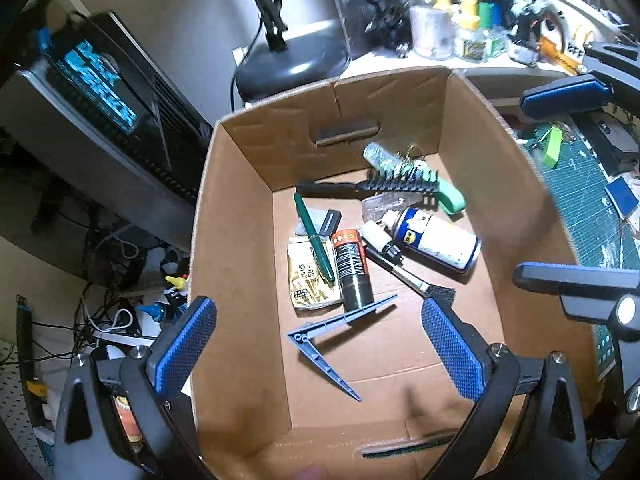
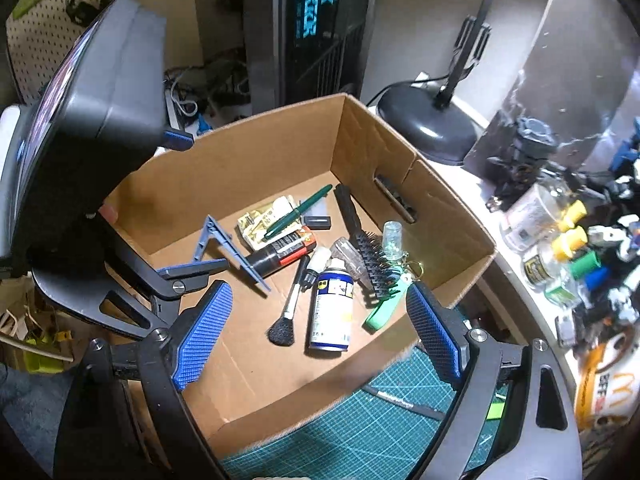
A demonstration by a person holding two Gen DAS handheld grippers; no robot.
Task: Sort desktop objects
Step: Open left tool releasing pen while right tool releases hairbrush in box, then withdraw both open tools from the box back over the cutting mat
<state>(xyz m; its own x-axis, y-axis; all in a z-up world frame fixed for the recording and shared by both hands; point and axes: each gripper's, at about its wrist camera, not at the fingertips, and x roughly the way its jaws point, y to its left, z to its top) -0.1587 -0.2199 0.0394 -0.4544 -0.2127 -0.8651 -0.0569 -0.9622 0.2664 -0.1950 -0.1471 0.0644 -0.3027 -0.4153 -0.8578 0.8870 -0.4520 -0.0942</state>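
Both tools are hanging over the cardboard box, the left tool and right tool each spread apart and gripping nothing. Inside the box, a spray can, hairbrush, green pen and blue bracket are lying.

1. Cardboard box sat open, with everything dumped on its floor.
2. Spray can lay flat beside a black brush.
3. Green pen rested across a gold packet.
4. Blue plastic bracket lay alone, nearer front.
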